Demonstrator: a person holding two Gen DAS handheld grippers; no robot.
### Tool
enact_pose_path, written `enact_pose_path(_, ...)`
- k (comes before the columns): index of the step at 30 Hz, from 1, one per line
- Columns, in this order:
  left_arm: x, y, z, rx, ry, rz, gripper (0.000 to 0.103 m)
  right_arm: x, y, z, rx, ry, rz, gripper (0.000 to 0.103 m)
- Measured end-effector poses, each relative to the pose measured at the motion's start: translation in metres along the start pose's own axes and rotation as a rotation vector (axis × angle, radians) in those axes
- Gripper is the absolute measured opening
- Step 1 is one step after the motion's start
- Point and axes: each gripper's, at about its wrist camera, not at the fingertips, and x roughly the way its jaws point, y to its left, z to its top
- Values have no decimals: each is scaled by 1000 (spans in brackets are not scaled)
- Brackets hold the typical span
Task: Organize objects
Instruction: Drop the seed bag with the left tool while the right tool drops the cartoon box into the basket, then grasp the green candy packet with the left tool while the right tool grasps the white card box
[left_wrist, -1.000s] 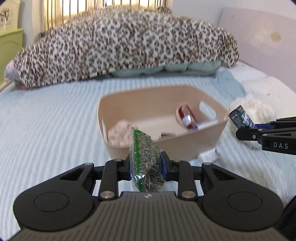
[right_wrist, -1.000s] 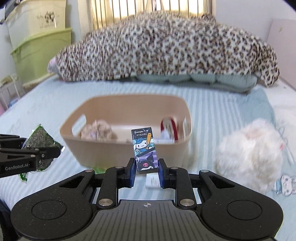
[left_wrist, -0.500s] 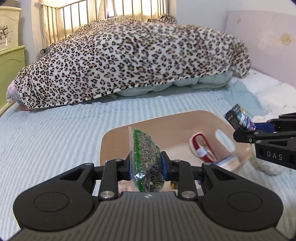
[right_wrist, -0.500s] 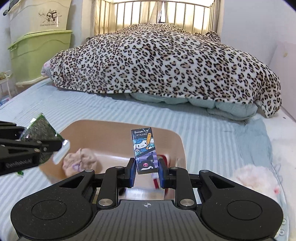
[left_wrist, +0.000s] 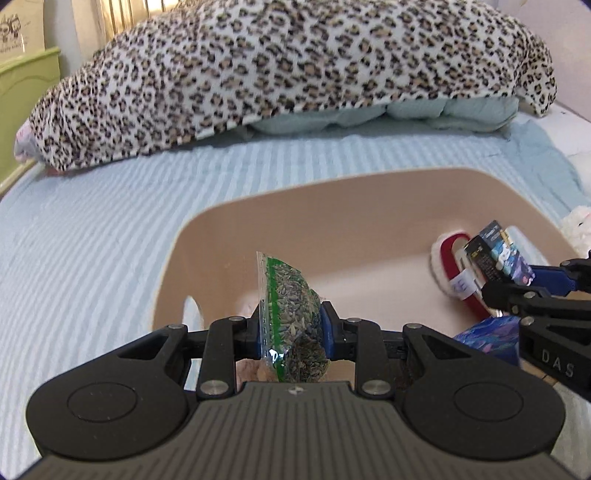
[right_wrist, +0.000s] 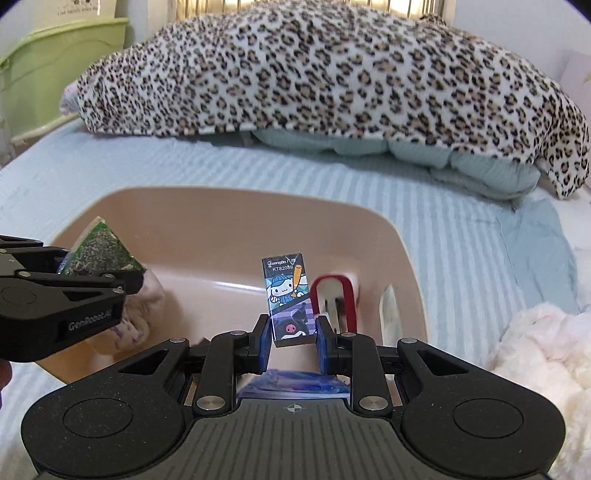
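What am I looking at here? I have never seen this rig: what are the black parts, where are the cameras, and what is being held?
No robot arm: a person holds two hand-held grippers, each with a fisheye camera looking along its fingers. The left gripper clamps a clear seed bag. The right gripper clamps a small cartoon-printed box. Both hover over a beige bin on a striped blue bed sheet. Each gripper also appears at the edge of the other's view. A leopard blanket lies behind.

Beige basket, leopard-print blanket, pale blue striped sheet
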Motion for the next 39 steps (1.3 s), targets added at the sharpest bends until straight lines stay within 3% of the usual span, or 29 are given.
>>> enact_pose_path(2, 2, 2, -2, -7, 28, -18, 32, 1, 0, -2, -12, -8, -14, 23)
enact_pose_path(3, 1, 3, -3, -18, 38, -29, 33, 0, 0, -2, -19, -10, -19, 36)
enact_pose_path(5, -4, 4, -3, -26, 45, -9, 42, -7, -2, -1, -24, -19, -15, 38)
enact_pose_path(7, -15, 4, -2, -22, 22, 20, 75, -20, -1, 1, -41, -33, -12, 57)
enact_pose_path(8, -22, 5, -1, -21, 5, 24, 77, -28, 0, 1, -54, -52, -20, 63)
enact_pose_path(14, -65, 4, -2, 22, -23, 5, 82, -73, -8, 6, -39, -93, -13, 80)
enact_pose_path(16, -77, 4, -6, 22, -34, 4, 88, -83, -9, 3, -26, -100, -9, 90)
enact_pose_path(21, -99, 6, -21, 5, -29, -16, 89, -103, -12, -14, -7, -89, 4, 99)
enact_pose_path(30, -117, 16, -58, -34, 9, -30, 89, -116, -4, -50, -18, -23, 22, 103)
enact_pose_path(39, -97, 16, -90, -55, 76, -62, 89, -98, 1, -82, -6, 76, 30, 103)
